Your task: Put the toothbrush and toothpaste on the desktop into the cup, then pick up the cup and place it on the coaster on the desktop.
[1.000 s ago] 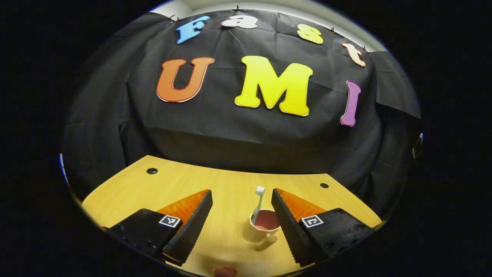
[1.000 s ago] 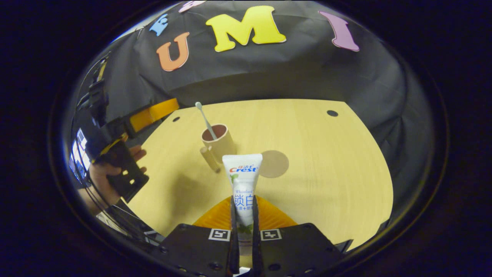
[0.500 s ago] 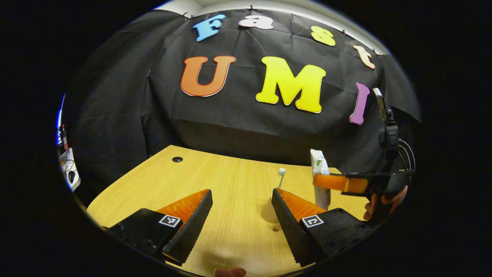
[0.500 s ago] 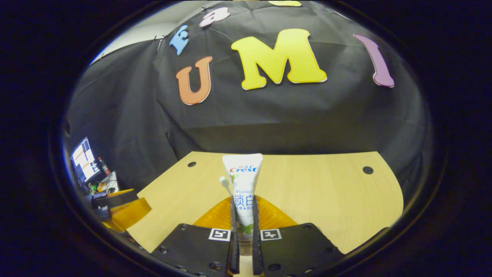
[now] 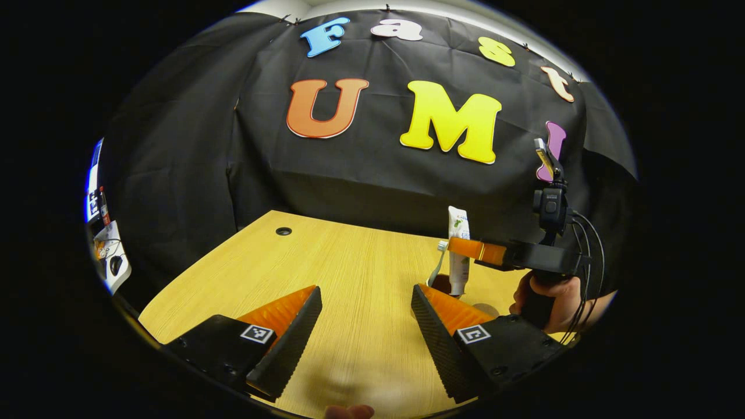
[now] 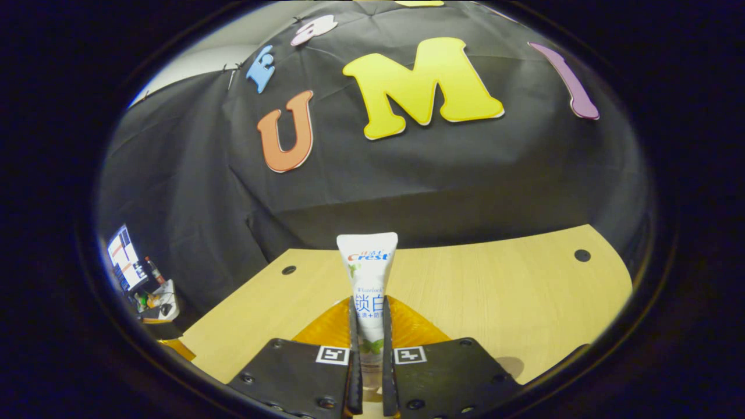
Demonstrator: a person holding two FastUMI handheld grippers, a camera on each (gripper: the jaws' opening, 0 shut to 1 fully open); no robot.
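In the left gripper view my left gripper (image 5: 365, 302) stands open above the wooden table (image 5: 326, 273), nothing between its fingers. Past its right finger the cup (image 5: 443, 284) shows in part, with the white toothbrush (image 5: 437, 263) leaning in it. My right gripper (image 5: 472, 249) holds the white toothpaste tube (image 5: 458, 250) upright over the cup, its lower end at the cup's mouth. In the right gripper view my right gripper (image 6: 368, 304) is shut on the toothpaste tube (image 6: 368, 267), which hides the cup. A round coaster (image 5: 483, 308) lies just right of the cup.
A hand (image 5: 553, 299) grips the right gripper's handle at the table's right side. The table (image 6: 495, 291) has small round holes (image 6: 581, 255) near its back corners. A screen and clutter (image 6: 125, 259) lie off the table's left edge.
The right gripper has carried the toothpaste over to the cup and set it upright above it. The left gripper has drawn back leftward, so the cup now sits behind its right finger.
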